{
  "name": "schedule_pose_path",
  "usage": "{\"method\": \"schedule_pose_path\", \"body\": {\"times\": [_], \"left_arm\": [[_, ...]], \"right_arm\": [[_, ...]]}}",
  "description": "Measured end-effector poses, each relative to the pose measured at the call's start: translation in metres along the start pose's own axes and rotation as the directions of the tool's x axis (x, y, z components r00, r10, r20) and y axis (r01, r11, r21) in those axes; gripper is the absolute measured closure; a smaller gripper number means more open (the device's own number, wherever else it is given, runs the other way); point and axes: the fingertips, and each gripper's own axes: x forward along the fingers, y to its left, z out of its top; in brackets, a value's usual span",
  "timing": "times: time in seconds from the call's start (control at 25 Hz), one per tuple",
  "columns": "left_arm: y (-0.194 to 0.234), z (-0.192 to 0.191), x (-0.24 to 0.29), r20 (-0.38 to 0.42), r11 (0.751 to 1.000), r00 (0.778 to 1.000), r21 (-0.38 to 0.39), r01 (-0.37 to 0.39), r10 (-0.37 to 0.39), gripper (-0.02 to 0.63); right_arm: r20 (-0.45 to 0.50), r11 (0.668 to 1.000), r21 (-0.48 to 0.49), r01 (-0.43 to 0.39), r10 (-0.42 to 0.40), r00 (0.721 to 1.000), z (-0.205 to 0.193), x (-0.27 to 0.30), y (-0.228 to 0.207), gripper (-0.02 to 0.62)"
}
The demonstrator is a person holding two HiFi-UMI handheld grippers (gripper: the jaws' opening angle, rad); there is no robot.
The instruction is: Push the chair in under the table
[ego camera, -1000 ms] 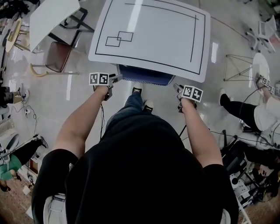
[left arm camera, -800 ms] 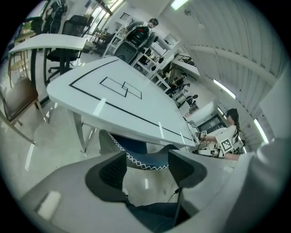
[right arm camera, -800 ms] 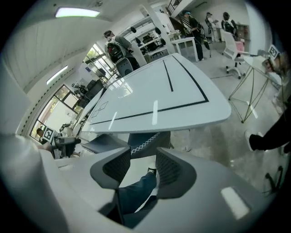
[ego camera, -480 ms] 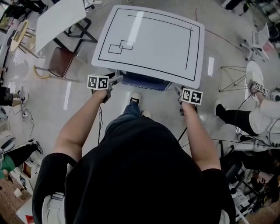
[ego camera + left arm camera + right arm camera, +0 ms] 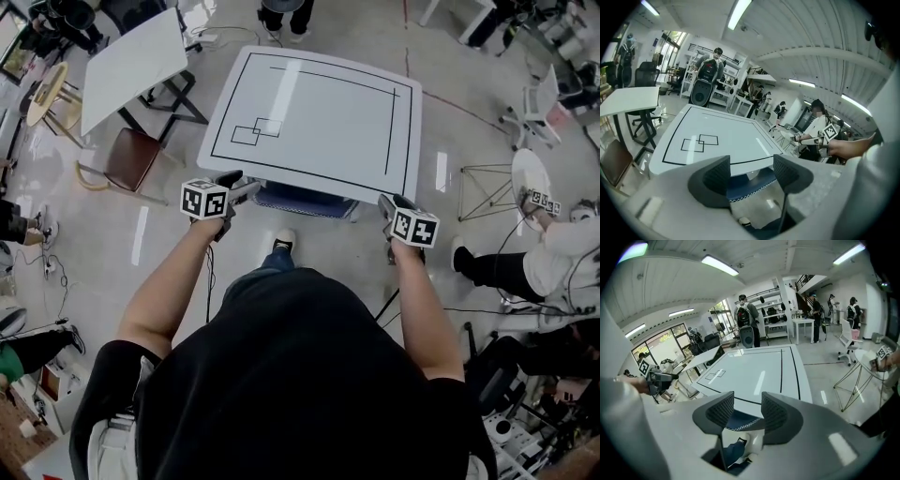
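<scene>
The head view looks steeply down from above the person's shoulders, with the white table (image 5: 319,112) in the upper centre of the frame. Each gripper view sits close behind its own jaws, facing across the table's near edge from either corner. All three share the tabletop and the blue chair (image 5: 305,198) beneath.

Bright ceiling strip lights (image 5: 719,264) cast glare on the table (image 5: 319,122); fisheye edges warp.
</scene>
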Motion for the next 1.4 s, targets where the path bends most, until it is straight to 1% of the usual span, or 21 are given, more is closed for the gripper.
{"method": "schedule_pose_path", "body": {"times": [0.32, 0.56, 0.8, 1.04, 1.24, 1.4], "left_arm": [[-0.013, 0.022, -0.031, 0.089, 1.0, 0.996, 0.022, -0.021, 0.019, 0.199], [-0.033, 0.029, -0.048, 0.12, 0.997, 0.993, 0.076, -0.023, 0.014, 0.199], [-0.05, 0.038, -0.06, 0.145, 0.992, 0.989, 0.126, -0.024, 0.005, 0.199], [-0.063, 0.051, -0.073, 0.199, 0.986, 0.98, 0.166, -0.031, -0.003, 0.199], [-0.071, 0.064, -0.078, 0.225, 0.981, 0.974, 0.192, -0.034, -0.01, 0.201], [-0.074, 0.074, -0.078, 0.25, 0.98, 0.968, 0.195, -0.031, -0.019, 0.201]], "right_arm": [[0.11, 0.999, -0.039, -0.01, 0.015, 0.994, 0.022, -0.044, 0.016, 0.385], [0.171, 0.997, -0.07, -0.013, 0.025, 0.985, 0.034, -0.076, 0.03, 0.385], [0.218, 0.994, -0.112, -0.015, 0.039, 0.975, 0.05, -0.099, 0.04, 0.385], [0.268, 0.988, -0.156, 0.005, 0.038, 0.963, 0.062, -0.115, 0.045, 0.385], [0.296, 0.985, -0.17, 0.024, 0.028, 0.955, 0.072, -0.124, 0.047, 0.391], [0.306, 0.985, -0.17, 0.031, 0.022, 0.952, 0.076, -0.126, 0.047, 0.391]]}}
